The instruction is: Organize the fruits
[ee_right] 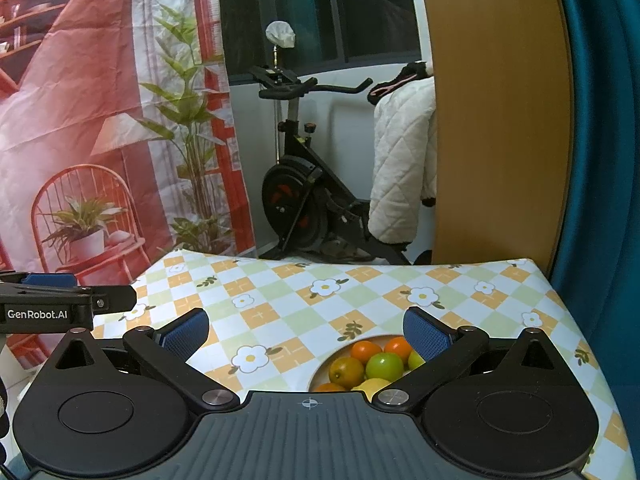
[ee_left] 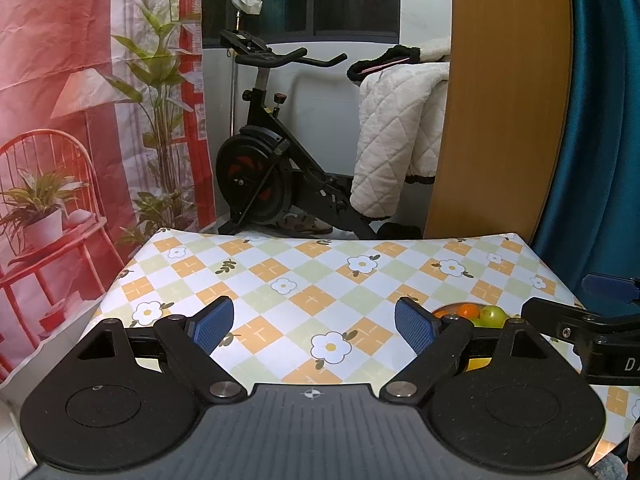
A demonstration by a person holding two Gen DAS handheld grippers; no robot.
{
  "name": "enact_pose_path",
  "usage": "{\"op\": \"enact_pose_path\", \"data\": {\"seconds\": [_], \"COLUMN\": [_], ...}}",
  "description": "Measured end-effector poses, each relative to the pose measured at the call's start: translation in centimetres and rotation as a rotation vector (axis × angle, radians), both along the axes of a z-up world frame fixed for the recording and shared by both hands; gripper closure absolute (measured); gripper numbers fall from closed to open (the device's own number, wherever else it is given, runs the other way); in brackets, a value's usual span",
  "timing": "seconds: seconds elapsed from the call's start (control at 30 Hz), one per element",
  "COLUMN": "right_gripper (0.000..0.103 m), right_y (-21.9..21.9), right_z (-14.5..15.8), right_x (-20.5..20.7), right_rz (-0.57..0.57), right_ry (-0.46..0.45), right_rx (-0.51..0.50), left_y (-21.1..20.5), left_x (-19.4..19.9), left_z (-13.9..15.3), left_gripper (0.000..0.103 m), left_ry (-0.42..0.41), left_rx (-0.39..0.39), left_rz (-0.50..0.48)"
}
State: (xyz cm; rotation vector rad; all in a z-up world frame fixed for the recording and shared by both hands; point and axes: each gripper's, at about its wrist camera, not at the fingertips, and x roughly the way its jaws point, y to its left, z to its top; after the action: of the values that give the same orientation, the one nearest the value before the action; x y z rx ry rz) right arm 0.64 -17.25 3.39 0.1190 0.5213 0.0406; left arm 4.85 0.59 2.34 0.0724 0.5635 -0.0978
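A pale bowl (ee_right: pixel 320 370) on the checked tablecloth holds several fruits: oranges (ee_right: pixel 366 351), a green apple (ee_right: pixel 385 366) and a yellow lemon (ee_right: pixel 374 386). My right gripper (ee_right: pixel 306 334) hovers open just above the bowl's near side, with nothing between its blue pads (ee_right: pixel 424 338). In the left wrist view the same fruits, an orange (ee_left: pixel 468 311) and a green apple (ee_left: pixel 493 315), peek out behind the right finger. My left gripper (ee_left: pixel 314 322) stands open over bare cloth to the left of the bowl, holding nothing. Each gripper shows at the edge of the other's view.
The table (ee_left: pixel 320 264) carries a flower-patterned cloth in orange and green. Behind it stand an exercise bike (ee_left: pixel 264 160), a quilted white blanket (ee_left: pixel 400 140), a wooden panel (ee_left: pixel 500 120) and a teal curtain (ee_left: pixel 600 120). A printed red backdrop (ee_left: pixel 80 120) hangs at the left.
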Motion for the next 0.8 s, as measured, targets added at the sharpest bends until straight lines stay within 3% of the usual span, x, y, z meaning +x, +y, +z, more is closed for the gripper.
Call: {"op": "enact_pose_path", "data": {"seconds": [0.8], "right_gripper": [0.001], "right_y": [0.06], "right_z": [0.03], "right_x": [-0.04], "right_rz": [0.0], "right_ry": [0.0], "right_rx": [0.0], "left_y": [-0.21], "left_x": [-0.27], "left_z": [0.18], "left_gripper": [0.013], "left_ry": [0.001], "left_rx": [0.004], "left_rz": [-0.005]}}
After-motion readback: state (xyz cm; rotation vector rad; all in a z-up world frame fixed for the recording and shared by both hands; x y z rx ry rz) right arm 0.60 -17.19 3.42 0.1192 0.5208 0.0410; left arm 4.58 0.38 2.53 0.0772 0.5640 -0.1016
